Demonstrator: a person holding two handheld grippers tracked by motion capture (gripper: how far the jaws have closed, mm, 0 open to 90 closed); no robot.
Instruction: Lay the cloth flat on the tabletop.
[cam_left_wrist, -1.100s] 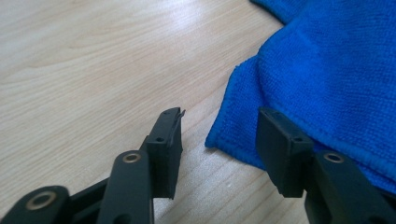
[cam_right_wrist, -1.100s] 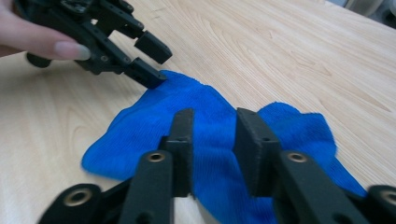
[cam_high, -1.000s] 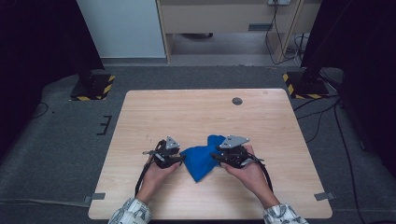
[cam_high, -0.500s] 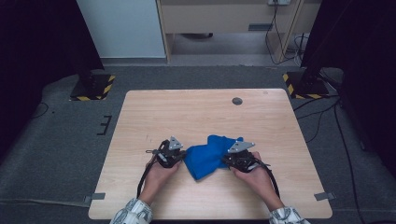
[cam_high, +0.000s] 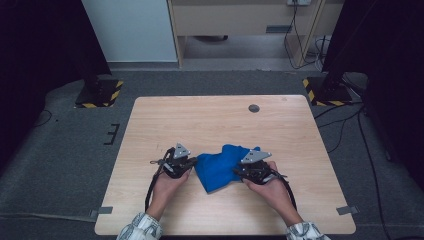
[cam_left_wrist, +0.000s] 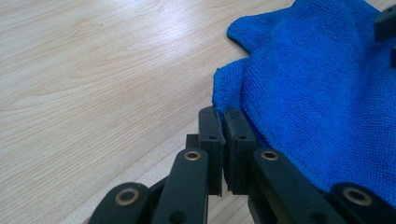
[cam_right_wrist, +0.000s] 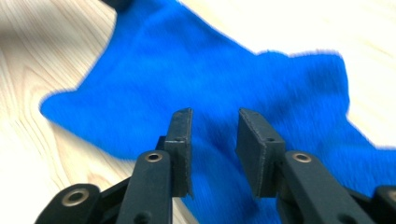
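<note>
A crumpled blue cloth (cam_high: 220, 167) lies on the wooden table (cam_high: 210, 120), close to the front edge and between my two grippers. My left gripper (cam_high: 192, 162) sits at the cloth's left edge. In the left gripper view the cloth (cam_left_wrist: 317, 93) has its corner pinched at the tips of the left gripper (cam_left_wrist: 223, 116), whose jaws are pressed together. My right gripper (cam_high: 239, 172) is at the cloth's right side. Seen from the right gripper view, the right gripper (cam_right_wrist: 215, 116) hovers over the cloth (cam_right_wrist: 187, 60); its jaws have just been opening and its pads press on nothing.
A small dark round disc (cam_high: 254, 108) lies on the table's far side. Bare wood stretches to the left and beyond the cloth. Off the far corners, on the floor, stand two bases with yellow-black stripes (cam_high: 100, 95) (cam_high: 325, 92).
The cloth's raised flap has come down and the cloth lies flatter. The left jaws have shut at its edge. The right gripper has drawn back slightly toward the person.
</note>
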